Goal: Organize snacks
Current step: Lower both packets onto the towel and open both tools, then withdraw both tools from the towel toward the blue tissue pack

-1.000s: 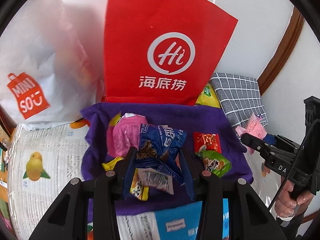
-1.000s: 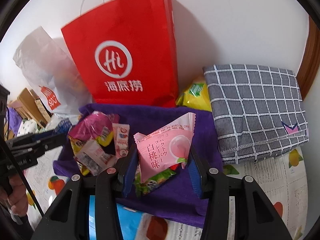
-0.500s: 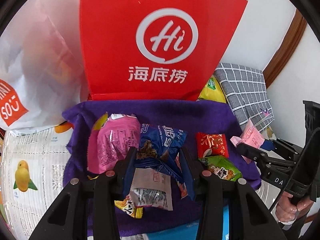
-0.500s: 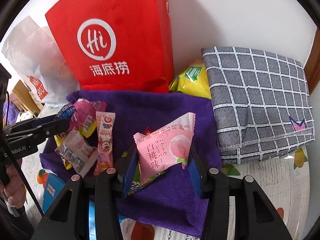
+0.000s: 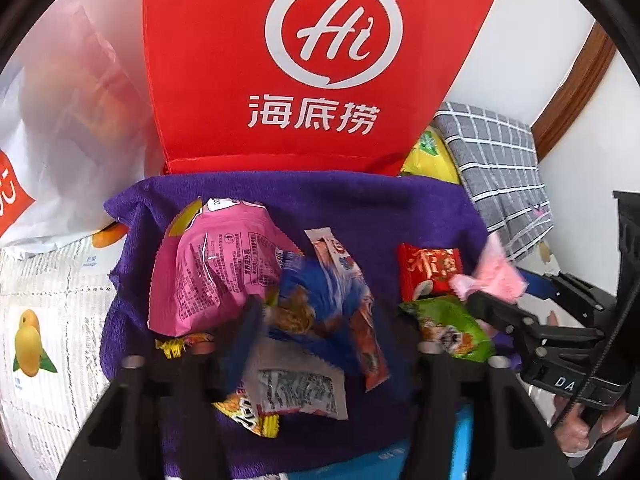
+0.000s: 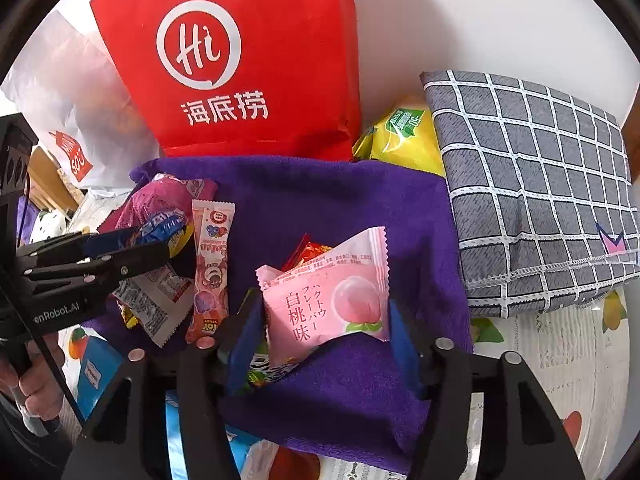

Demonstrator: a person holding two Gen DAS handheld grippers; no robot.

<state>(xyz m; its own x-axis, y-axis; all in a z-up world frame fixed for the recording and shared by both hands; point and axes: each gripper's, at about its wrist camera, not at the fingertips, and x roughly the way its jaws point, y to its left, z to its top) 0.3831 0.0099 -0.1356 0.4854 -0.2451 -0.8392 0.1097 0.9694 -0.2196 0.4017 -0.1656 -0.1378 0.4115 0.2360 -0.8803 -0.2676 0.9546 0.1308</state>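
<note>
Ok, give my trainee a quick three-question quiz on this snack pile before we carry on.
1. True or false: the red bag stands behind the purple towel.
2. Which packet sits between the right tongs? A pink peach packet B yellow pack C blue packet
3. Fill in: the checked cloth is grey with ___ lines.

Key: 1 true; 2 A; 3 white

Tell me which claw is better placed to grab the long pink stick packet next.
Left. The left claw, jaws opening around the blue packet, has the stick packet right ahead within its span. The right claw, jaws opening around the peach packet, sits off to the side.
</note>
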